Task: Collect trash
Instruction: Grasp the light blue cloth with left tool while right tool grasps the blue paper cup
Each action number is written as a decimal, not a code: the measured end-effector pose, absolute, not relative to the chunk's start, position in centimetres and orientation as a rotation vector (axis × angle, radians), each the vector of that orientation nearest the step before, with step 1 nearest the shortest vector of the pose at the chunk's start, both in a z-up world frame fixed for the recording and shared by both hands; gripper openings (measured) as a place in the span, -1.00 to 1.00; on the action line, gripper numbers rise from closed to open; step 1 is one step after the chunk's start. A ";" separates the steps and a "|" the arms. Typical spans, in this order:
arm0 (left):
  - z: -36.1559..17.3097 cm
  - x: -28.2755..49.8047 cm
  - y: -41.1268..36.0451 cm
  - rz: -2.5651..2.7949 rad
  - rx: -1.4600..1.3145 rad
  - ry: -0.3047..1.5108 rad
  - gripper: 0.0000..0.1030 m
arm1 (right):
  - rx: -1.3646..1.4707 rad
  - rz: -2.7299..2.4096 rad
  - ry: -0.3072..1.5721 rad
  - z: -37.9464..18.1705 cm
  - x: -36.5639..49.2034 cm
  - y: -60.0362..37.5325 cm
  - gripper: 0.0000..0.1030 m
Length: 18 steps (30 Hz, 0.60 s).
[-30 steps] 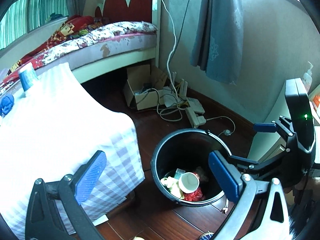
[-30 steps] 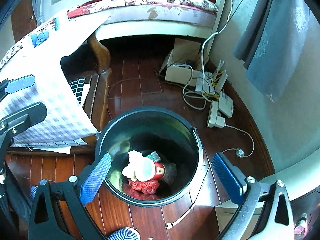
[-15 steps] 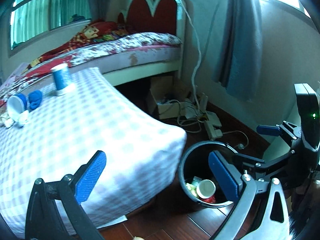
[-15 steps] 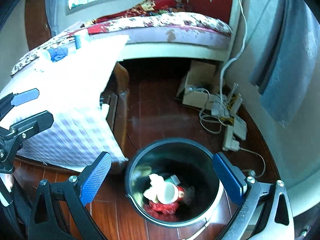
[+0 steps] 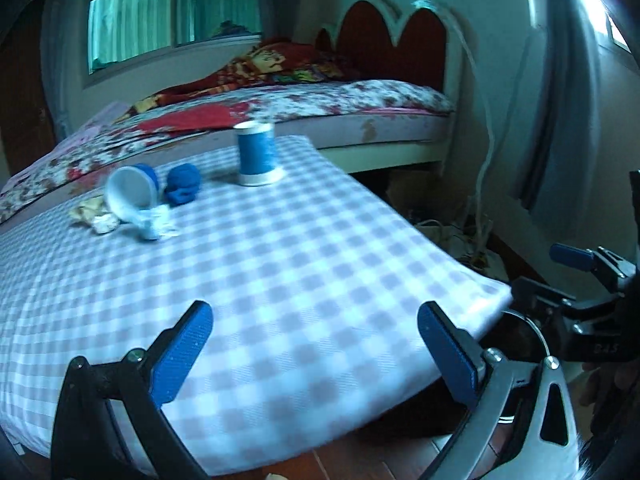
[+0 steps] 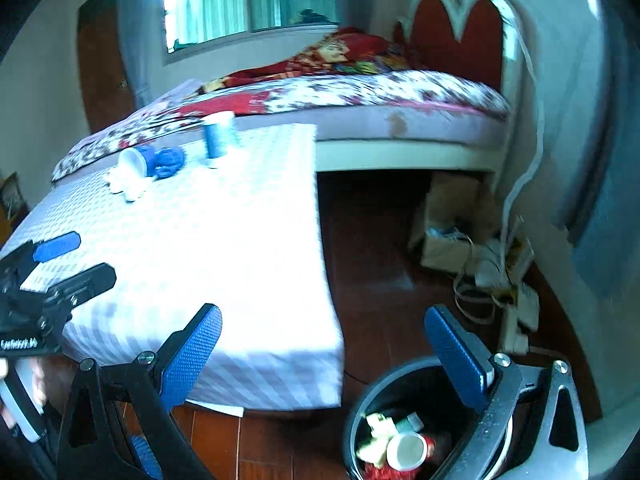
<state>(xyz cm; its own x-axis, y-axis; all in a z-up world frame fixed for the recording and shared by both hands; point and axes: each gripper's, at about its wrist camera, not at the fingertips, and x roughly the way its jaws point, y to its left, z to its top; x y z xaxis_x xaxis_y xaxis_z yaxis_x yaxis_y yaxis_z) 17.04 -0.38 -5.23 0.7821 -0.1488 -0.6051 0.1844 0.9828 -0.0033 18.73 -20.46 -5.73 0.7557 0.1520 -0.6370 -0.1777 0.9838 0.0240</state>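
Observation:
On the checked tablecloth (image 5: 304, 272) at the far side lie a tipped white and blue cup (image 5: 130, 190), a crumpled blue ball (image 5: 183, 184), scraps of wrapper (image 5: 100, 218) and an upright blue cup (image 5: 256, 154). My left gripper (image 5: 314, 350) hovers open and empty over the table's near edge. A black bin (image 6: 370, 400) on the floor holds a cup (image 6: 408, 451) and other trash. The right gripper (image 6: 322, 350) is open and empty above the bin, beside the table corner (image 6: 320, 344). In the right wrist view the same cups (image 6: 136, 162) appear far left.
A bed (image 5: 320, 104) with a red headboard (image 6: 460, 36) runs behind the table. A cardboard box (image 6: 452, 232), power strips and cables (image 6: 512, 280) clutter the wooden floor by the wall. Grey curtains (image 5: 560, 100) hang on the right.
Both grippers have risen and tilted up from the bin toward the table. The tabletop and its cups now fill the left view; the bin has dropped to the bottom right.

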 end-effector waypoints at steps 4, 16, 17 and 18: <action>-4.7 19.5 4.1 -0.069 0.016 0.662 0.99 | -0.004 0.268 0.742 -5.7 21.4 -17.5 0.98; -7.4 32.3 13.8 0.066 -0.155 0.802 0.51 | -0.120 0.321 0.818 -4.7 34.1 -9.1 0.98; -7.9 33.0 13.9 0.068 -0.157 0.820 0.50 | -0.120 0.324 0.821 -4.8 35.4 -8.6 0.98; -8.3 33.6 13.9 0.066 -0.159 0.833 0.43 | -0.116 0.330 0.830 -5.2 36.8 -8.0 0.98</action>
<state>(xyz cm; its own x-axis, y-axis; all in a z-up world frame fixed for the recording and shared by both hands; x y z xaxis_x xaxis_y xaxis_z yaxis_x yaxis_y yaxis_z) 33.60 13.95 -8.29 0.6712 -0.0043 -0.7412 -0.1206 0.9860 -0.1149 36.78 -8.03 -5.17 0.6275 0.2426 -0.7399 -0.3326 0.9427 0.0270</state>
